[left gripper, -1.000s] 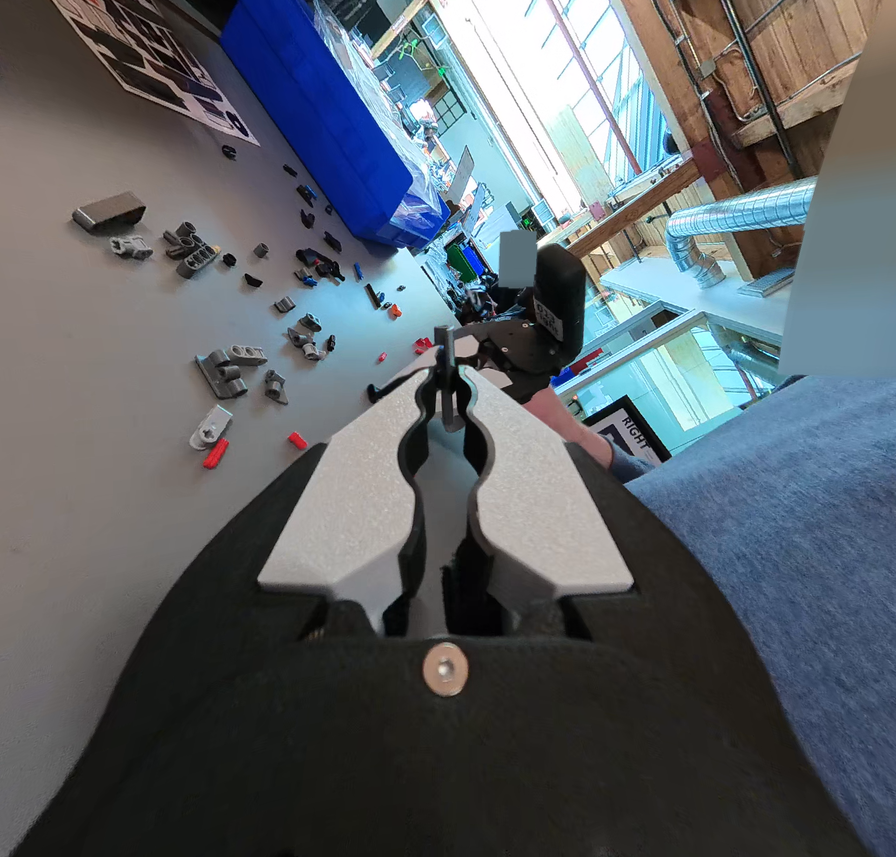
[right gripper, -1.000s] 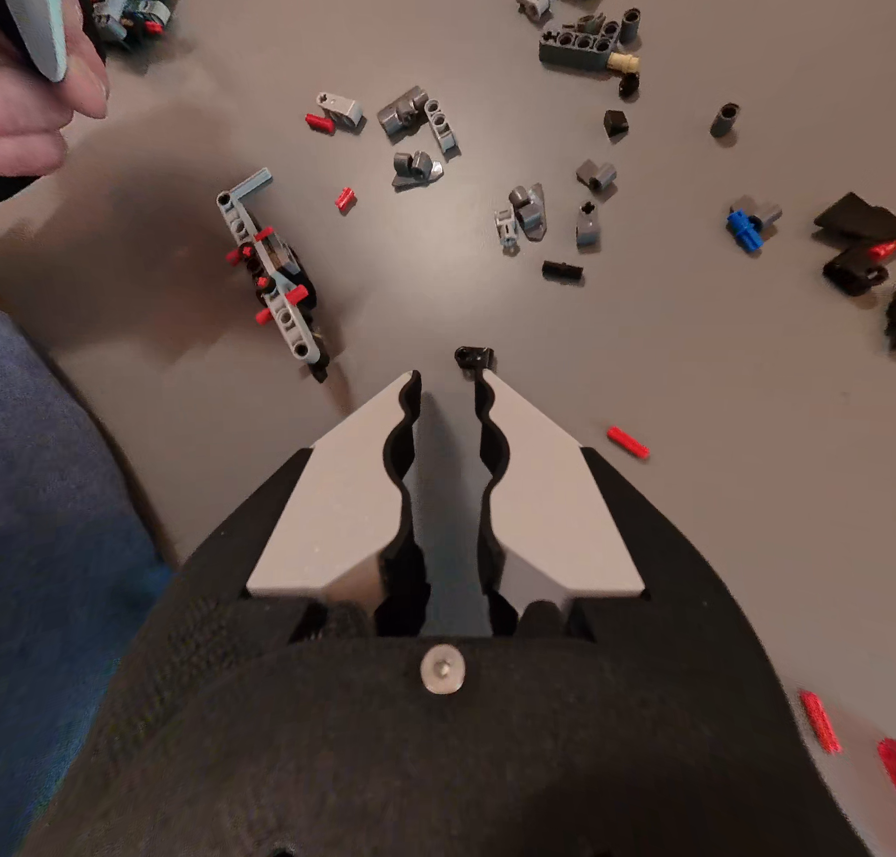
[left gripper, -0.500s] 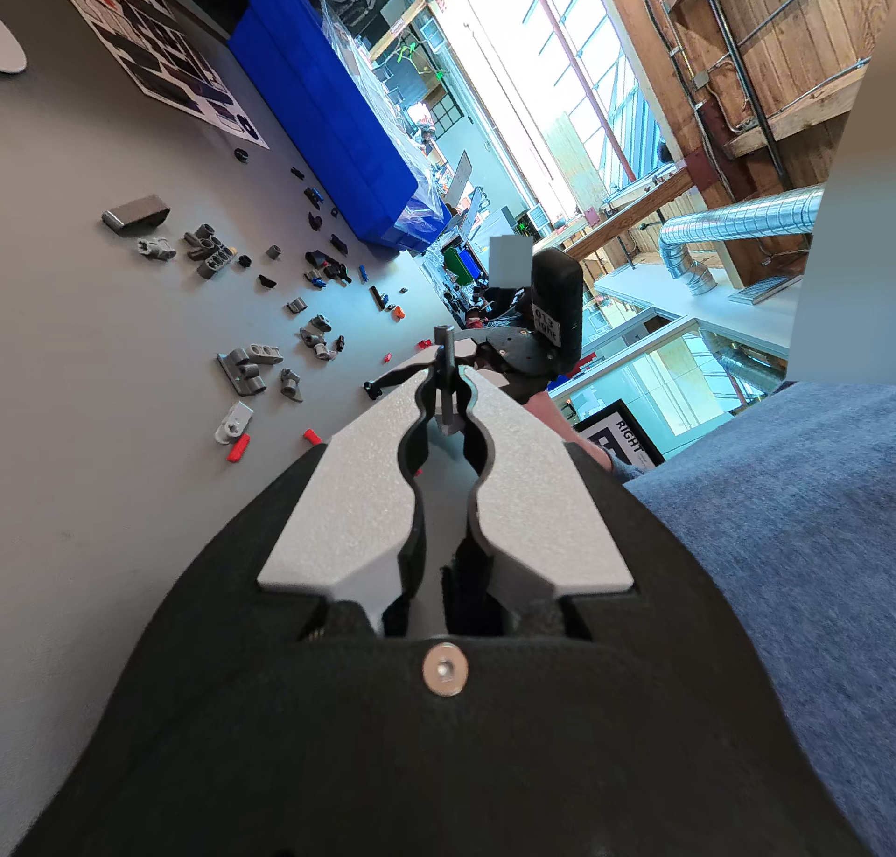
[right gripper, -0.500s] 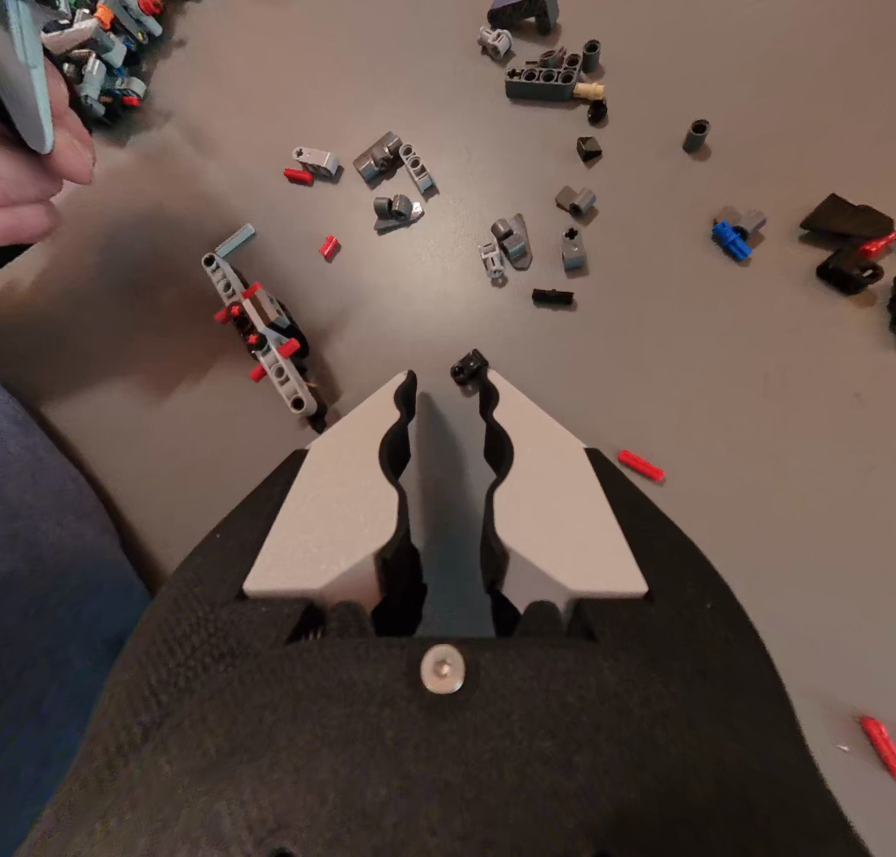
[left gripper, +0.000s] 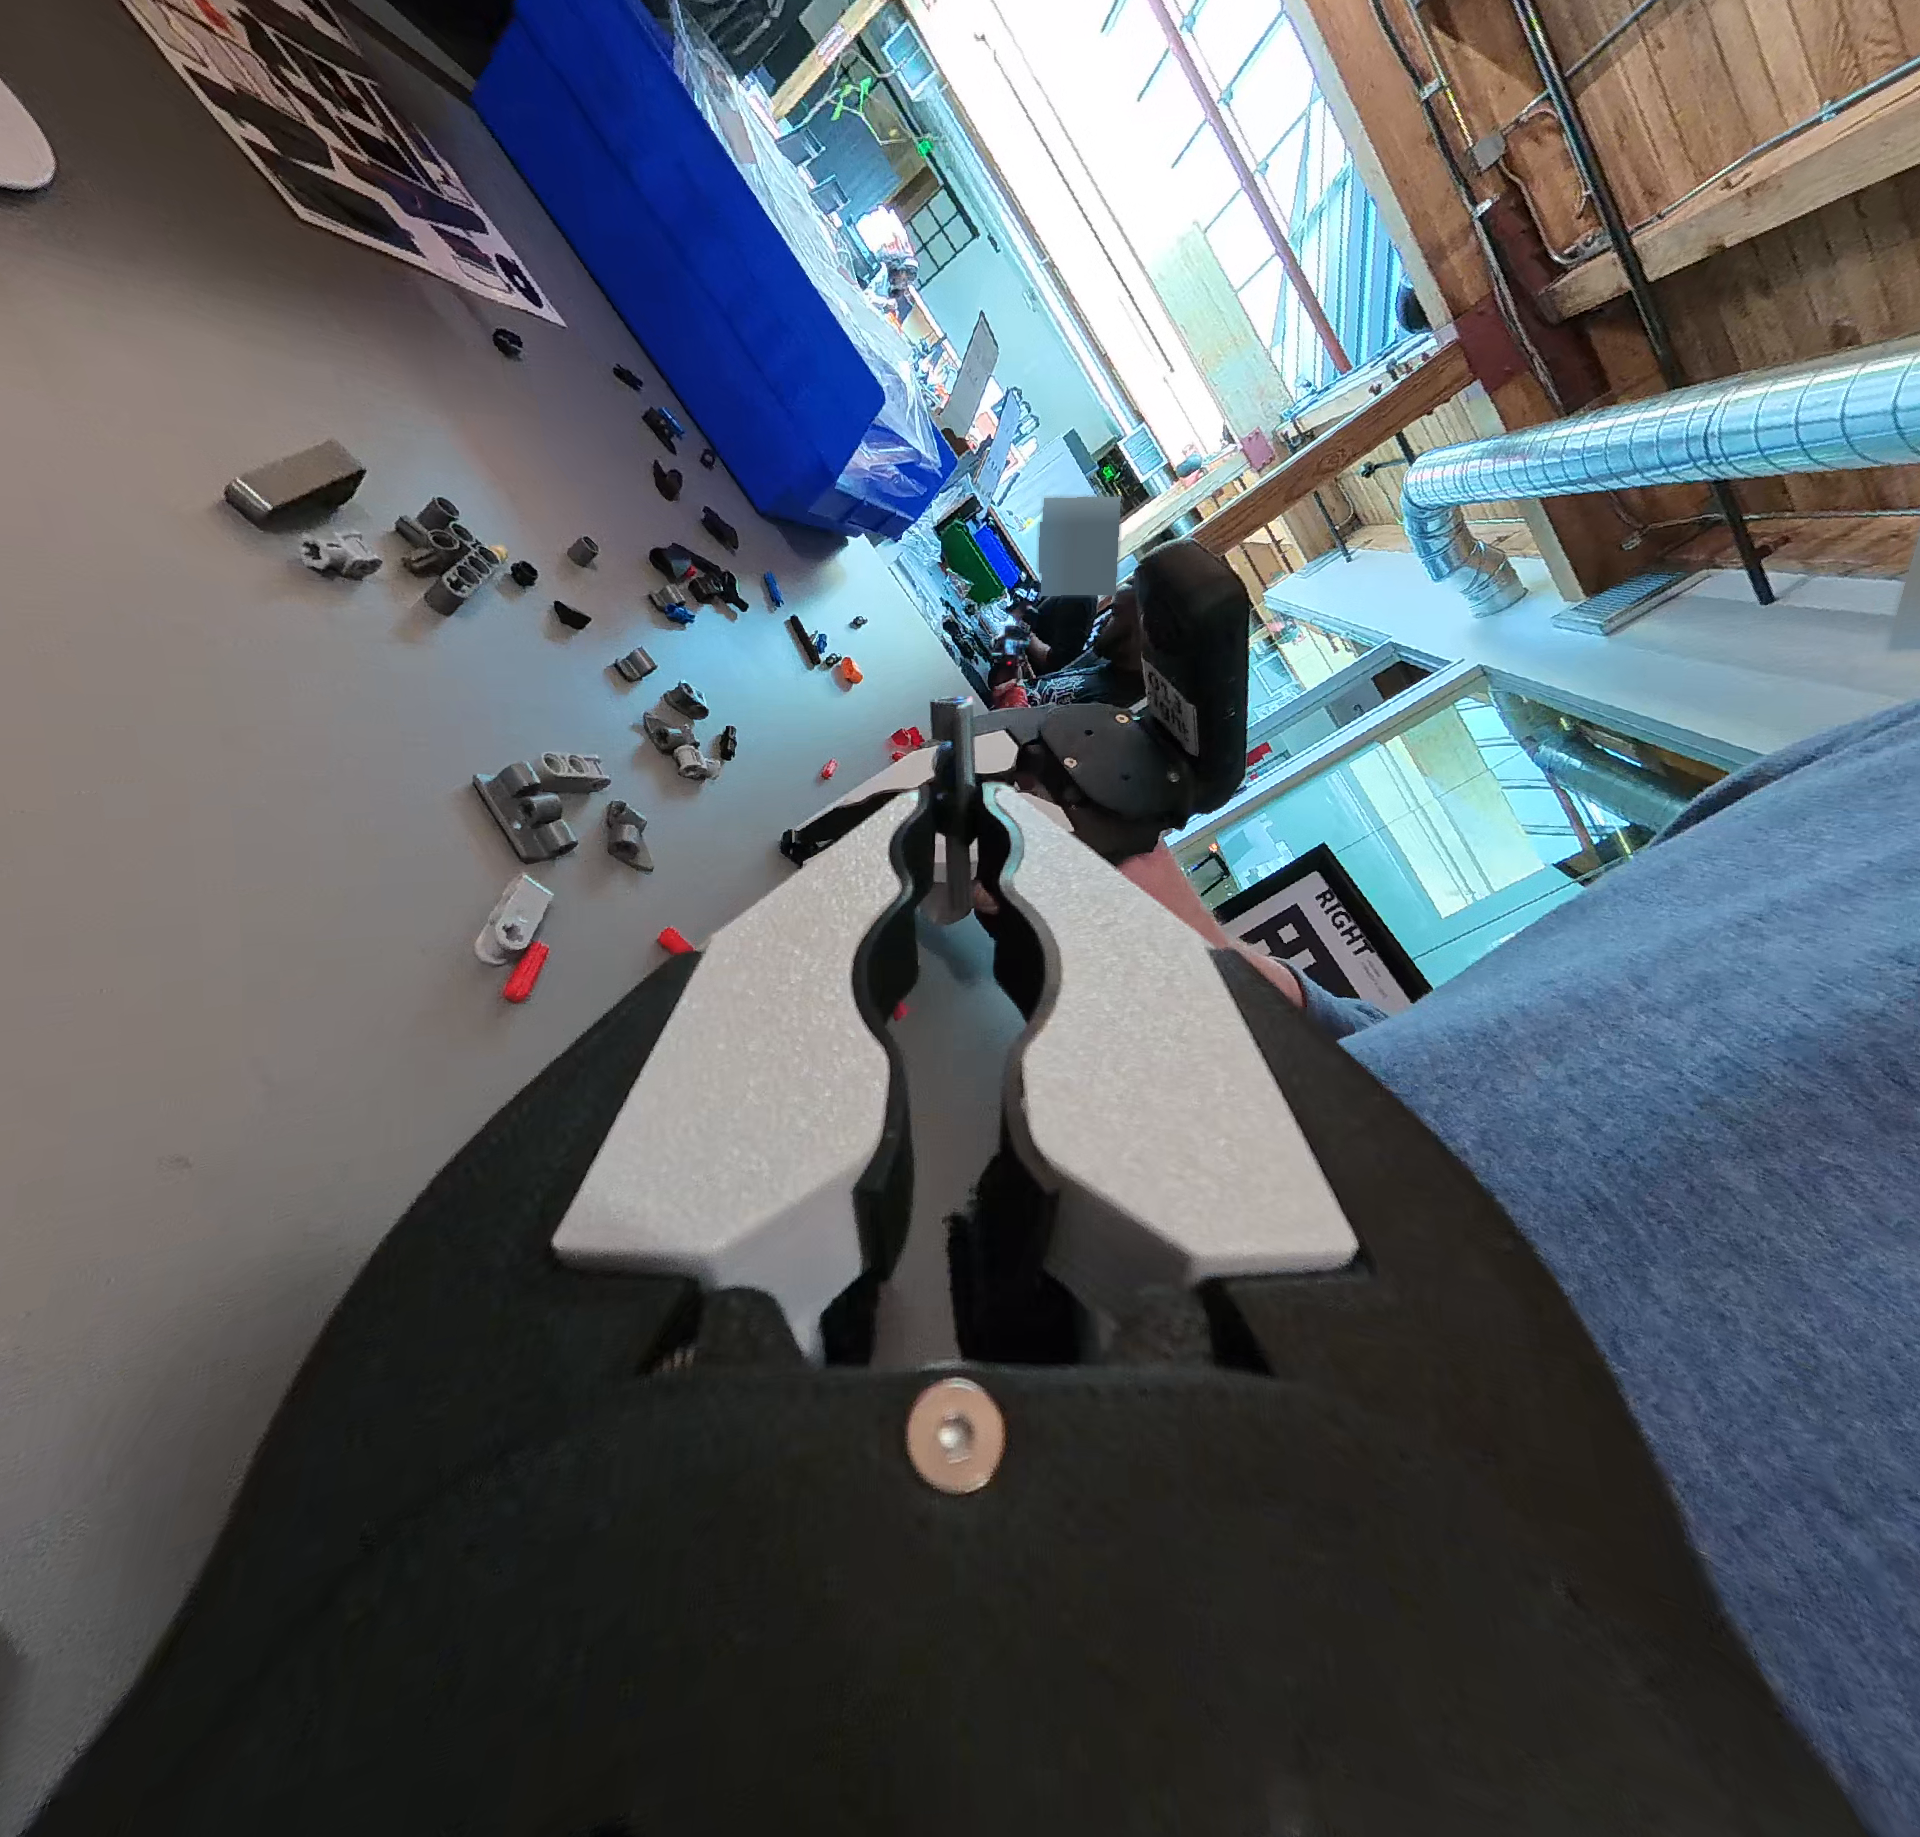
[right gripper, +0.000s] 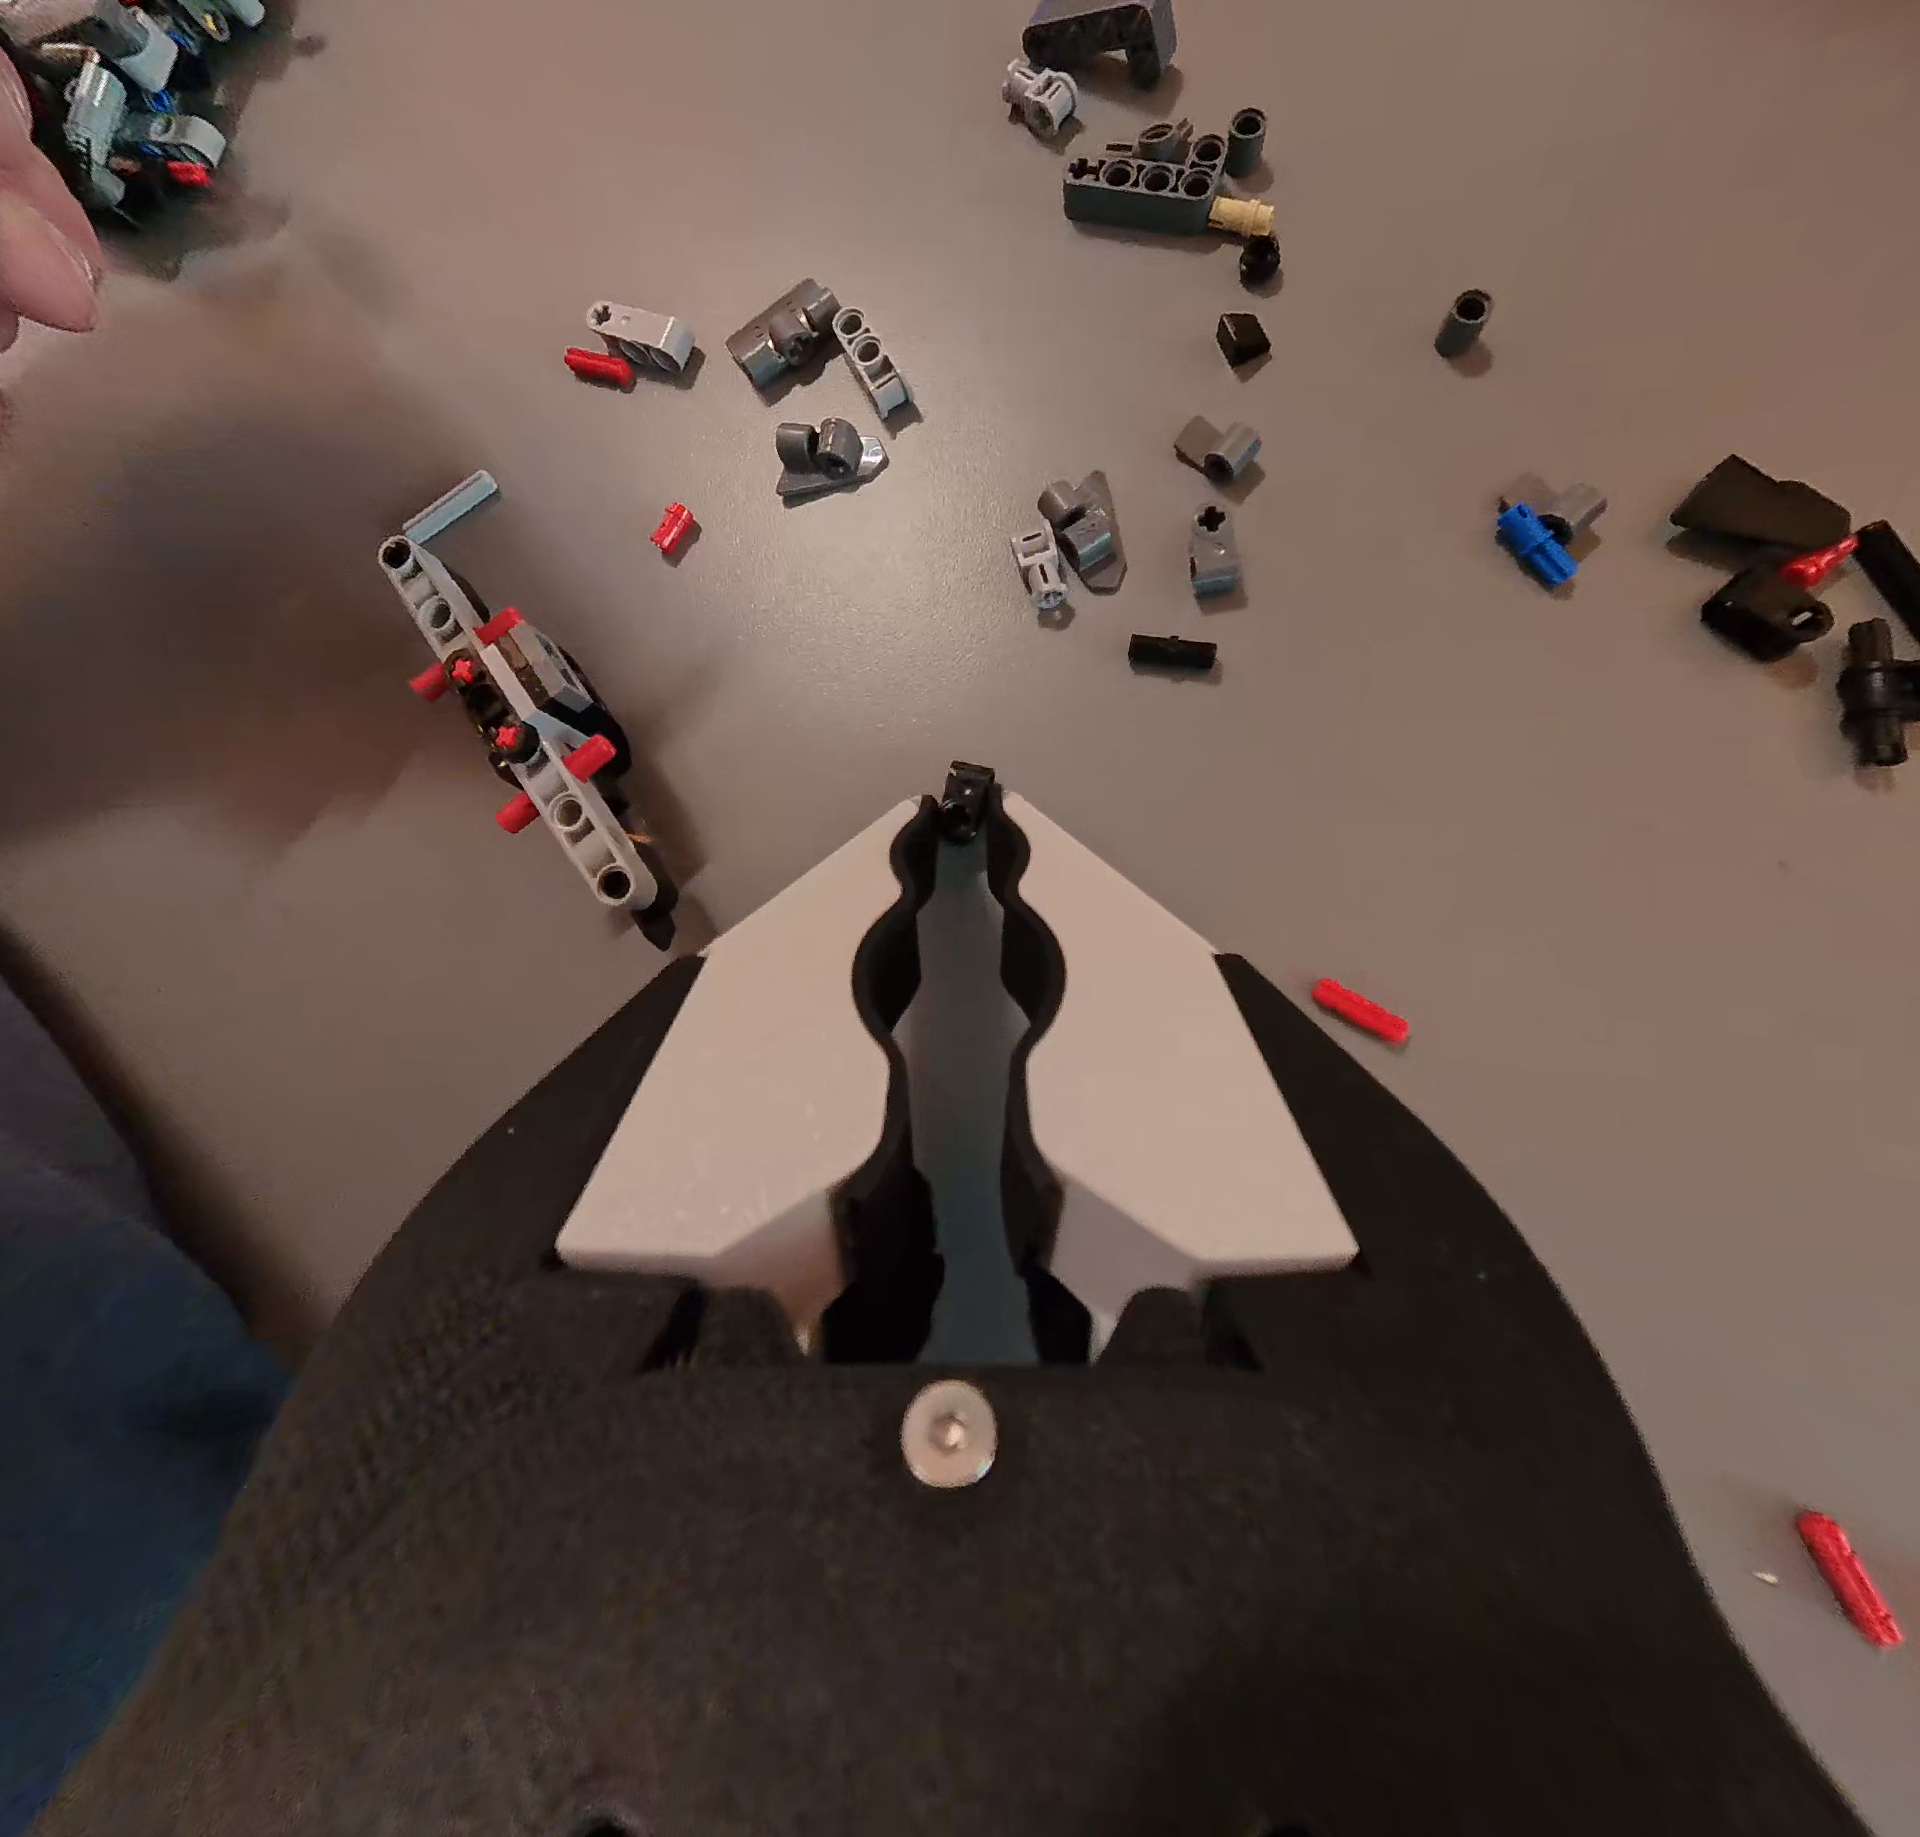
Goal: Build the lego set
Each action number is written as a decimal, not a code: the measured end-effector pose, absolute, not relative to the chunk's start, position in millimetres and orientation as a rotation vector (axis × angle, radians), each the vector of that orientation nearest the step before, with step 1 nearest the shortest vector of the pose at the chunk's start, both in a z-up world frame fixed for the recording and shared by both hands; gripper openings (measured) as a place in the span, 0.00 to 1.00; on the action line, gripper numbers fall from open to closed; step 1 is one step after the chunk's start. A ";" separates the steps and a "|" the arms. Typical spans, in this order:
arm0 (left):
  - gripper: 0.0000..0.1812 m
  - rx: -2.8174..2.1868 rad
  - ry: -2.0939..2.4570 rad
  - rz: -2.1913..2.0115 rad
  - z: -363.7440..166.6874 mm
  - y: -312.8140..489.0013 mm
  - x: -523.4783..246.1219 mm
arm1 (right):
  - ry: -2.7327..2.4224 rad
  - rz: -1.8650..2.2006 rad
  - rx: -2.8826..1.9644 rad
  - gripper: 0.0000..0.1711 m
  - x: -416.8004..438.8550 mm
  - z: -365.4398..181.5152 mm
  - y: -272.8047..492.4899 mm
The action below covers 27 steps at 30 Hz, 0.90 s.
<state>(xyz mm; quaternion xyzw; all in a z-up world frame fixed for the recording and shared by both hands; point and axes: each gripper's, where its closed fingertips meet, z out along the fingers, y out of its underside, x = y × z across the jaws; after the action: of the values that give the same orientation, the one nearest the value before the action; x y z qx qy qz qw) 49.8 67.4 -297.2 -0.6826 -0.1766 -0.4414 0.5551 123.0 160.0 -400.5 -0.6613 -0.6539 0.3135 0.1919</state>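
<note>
The right claw [right gripper: 962,808] pinches a small black connector [right gripper: 966,795] at its fingertips, low over the grey desk [right gripper: 1455,852]. The left claw [left gripper: 958,819] is pressed onto a grey axle [left gripper: 954,800], held upright and raised off the desk. To the right claw's left lies a partly built grey beam assembly [right gripper: 520,707] studded with red pins. Loose grey, black, red and blue pieces are scattered beyond, including a blue pin [right gripper: 1536,538]. A blue bin [left gripper: 675,229] stands at the desk's far edge.
</note>
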 end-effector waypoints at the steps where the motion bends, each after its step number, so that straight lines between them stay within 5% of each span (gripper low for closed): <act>1: 0.03 -1.611 -0.419 -1.042 -297.4 66.9 49.2 | -1.839 0.878 -1.852 0.03 122.8 -400.6 159.7; 9: 0.03 -1.613 -0.427 -1.045 -299.3 62.4 48.6 | -1.842 0.897 -1.836 0.08 122.3 -399.9 157.3; 19: 0.03 -1.590 -0.459 -1.063 -301.3 63.7 47.3 | -1.801 0.921 -1.814 0.03 120.5 -398.8 160.4; 27: 0.03 -1.562 -0.440 -1.094 -294.6 79.6 55.6 | -1.584 1.308 -1.765 0.02 100.3 -345.9 151.6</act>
<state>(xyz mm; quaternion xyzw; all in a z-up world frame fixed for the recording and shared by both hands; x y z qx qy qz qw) 55.6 79.6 -294.6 -0.6622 -0.1866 -0.4639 0.5581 100.3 151.6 -345.9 -0.6365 -0.5713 0.4715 0.2149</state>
